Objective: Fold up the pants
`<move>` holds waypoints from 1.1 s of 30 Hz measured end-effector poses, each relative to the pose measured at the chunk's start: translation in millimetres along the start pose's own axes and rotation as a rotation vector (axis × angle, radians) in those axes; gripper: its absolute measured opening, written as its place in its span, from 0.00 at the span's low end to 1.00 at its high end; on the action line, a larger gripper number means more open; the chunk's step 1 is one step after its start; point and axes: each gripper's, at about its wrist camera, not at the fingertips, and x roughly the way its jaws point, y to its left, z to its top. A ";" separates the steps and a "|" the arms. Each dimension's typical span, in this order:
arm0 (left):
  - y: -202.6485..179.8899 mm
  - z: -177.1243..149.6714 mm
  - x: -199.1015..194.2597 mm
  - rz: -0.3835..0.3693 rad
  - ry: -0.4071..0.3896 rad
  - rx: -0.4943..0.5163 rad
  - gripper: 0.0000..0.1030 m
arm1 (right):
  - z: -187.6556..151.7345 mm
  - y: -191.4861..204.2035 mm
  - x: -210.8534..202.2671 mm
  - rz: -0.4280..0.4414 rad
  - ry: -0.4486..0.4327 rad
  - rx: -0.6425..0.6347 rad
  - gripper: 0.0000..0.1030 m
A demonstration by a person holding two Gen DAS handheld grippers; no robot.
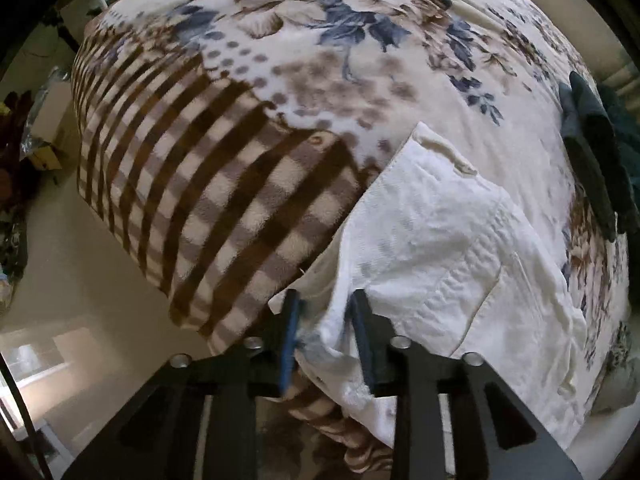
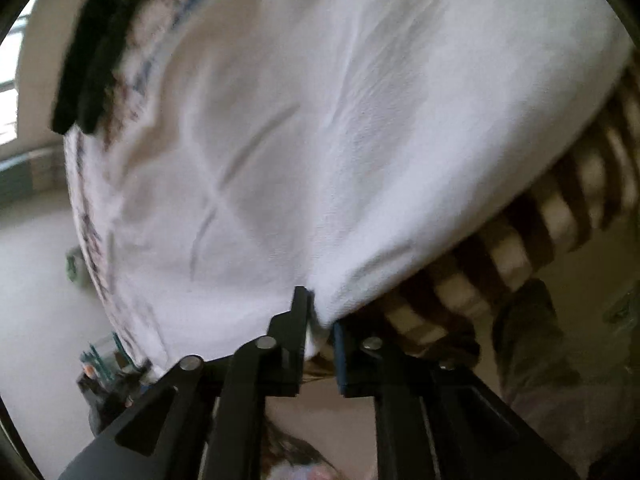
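White pants [image 1: 448,240] lie on a bed covered by a floral and checked blanket [image 1: 224,168]. In the left wrist view my left gripper [image 1: 326,308] sits at the near edge of the pants, with a fold of white cloth between its fingers. In the right wrist view the pants [image 2: 320,128] fill most of the frame. My right gripper [image 2: 320,312] pinches their lower edge, with white cloth bunched between the fingers. The right wrist view is blurred.
A dark folded garment [image 1: 596,160] lies on the bed at the right; it also shows in the right wrist view [image 2: 96,52]. The blanket's striped edge [image 2: 540,216] hangs off the bed. Beige floor [image 1: 92,280] lies below, with clutter [image 2: 108,364] beside the bed.
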 end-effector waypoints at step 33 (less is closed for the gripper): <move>-419.0 -227.0 24.4 0.011 0.125 0.741 0.87 | 211.2 -223.6 -261.8 -0.092 -0.574 0.341 0.07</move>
